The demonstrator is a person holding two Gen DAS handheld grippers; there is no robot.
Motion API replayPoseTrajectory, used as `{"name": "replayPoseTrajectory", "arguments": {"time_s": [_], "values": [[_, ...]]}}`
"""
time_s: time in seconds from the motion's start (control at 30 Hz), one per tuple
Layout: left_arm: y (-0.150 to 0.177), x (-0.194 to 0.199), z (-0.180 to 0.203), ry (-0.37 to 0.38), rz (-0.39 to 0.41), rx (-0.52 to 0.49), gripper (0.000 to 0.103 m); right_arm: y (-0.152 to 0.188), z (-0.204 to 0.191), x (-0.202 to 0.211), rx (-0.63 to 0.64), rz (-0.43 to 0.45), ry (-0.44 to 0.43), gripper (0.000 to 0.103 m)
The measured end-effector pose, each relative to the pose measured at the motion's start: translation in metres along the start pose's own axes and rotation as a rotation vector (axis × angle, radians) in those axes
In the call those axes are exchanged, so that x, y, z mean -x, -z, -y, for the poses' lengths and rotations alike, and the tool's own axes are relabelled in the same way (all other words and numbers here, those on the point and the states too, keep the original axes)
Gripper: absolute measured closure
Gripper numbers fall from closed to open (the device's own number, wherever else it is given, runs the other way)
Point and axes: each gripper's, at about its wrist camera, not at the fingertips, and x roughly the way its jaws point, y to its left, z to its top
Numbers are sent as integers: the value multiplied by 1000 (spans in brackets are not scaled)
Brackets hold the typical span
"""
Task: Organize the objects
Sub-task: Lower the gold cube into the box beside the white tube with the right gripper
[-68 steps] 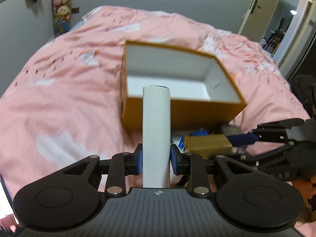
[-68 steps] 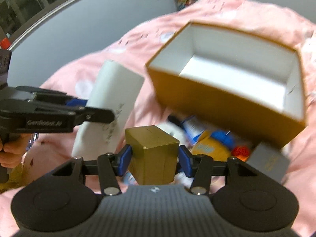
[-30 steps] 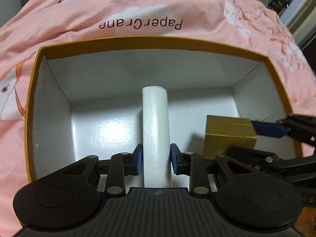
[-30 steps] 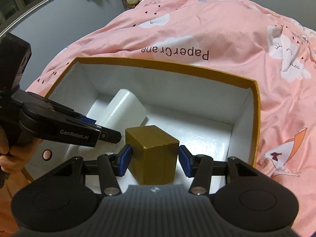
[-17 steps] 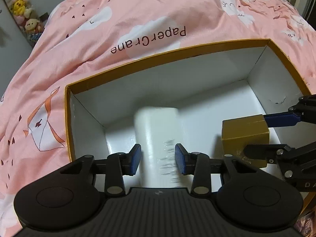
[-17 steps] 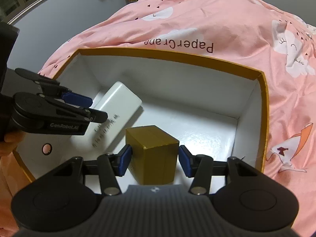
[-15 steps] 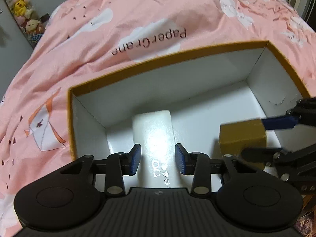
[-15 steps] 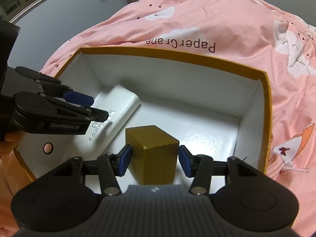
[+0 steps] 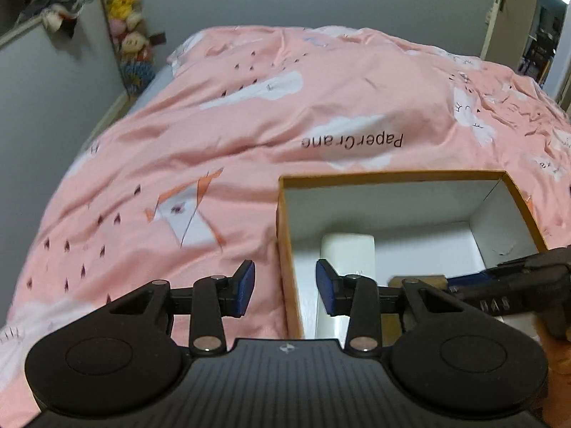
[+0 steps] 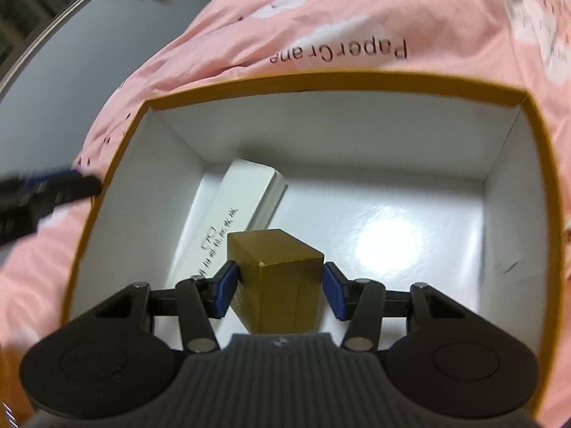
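Note:
An orange-rimmed cardboard box (image 9: 392,175) (image 10: 321,82) with a white inside sits on the bed. A long white carton (image 9: 348,249) (image 10: 246,207) lies flat on its floor by the left wall. My left gripper (image 9: 283,278) hovers above the box's left wall; its jaws are closing with nothing between them. It shows blurred at the left edge (image 10: 53,185) of the right wrist view. My right gripper (image 10: 280,281) (image 9: 517,278) reaches down into the box, shut on a small gold box (image 10: 282,278) (image 9: 417,280) that hangs beside the white carton.
A pink duvet (image 9: 249,125) printed with clouds and paper cranes covers the bed all around the box. Plush toys (image 9: 125,25) hang on the grey wall at the far left. A door (image 9: 499,0) stands at the far right.
The left gripper let go of the white carton, which now lies in the box, then rose and drew back leftward over the box wall. The right gripper dipped deeper with the gold box.

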Motion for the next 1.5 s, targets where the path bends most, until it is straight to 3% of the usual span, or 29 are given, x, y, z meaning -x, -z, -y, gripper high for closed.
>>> {"name": "replayPoseTrajectory", "arguments": {"time_s": [0.17, 0.33, 0.53, 0.77, 0.9, 1.0, 1.27, 1.5], "values": [[13, -6, -14, 74, -35, 51, 77, -4, -8, -11, -62, -2, -14, 49], [20, -9, -18, 111, -33, 81, 79, -7, -12, -20, -93, 7, -37, 50], [21, -13, -17, 123, -34, 77, 80, -13, -27, -27, -11, 35, -26, 50], [23, -14, -15, 126, -32, 81, 80, -11, -50, -20, 245, 29, 9, 50], [27, -9, -17, 124, -17, 101, 80, 1, -66, -8, 581, -17, 80, 50], [32, -8, -17, 109, -18, 118, 80, 15, -72, -2, 786, -93, 68, 50], [40, -7, -17, 129, -30, 138, 80, 20, -89, -5, 1011, -259, -45, 50], [41, -10, -17, 141, -39, 152, 80, 14, -113, -20, 1164, -400, -55, 50]]}}
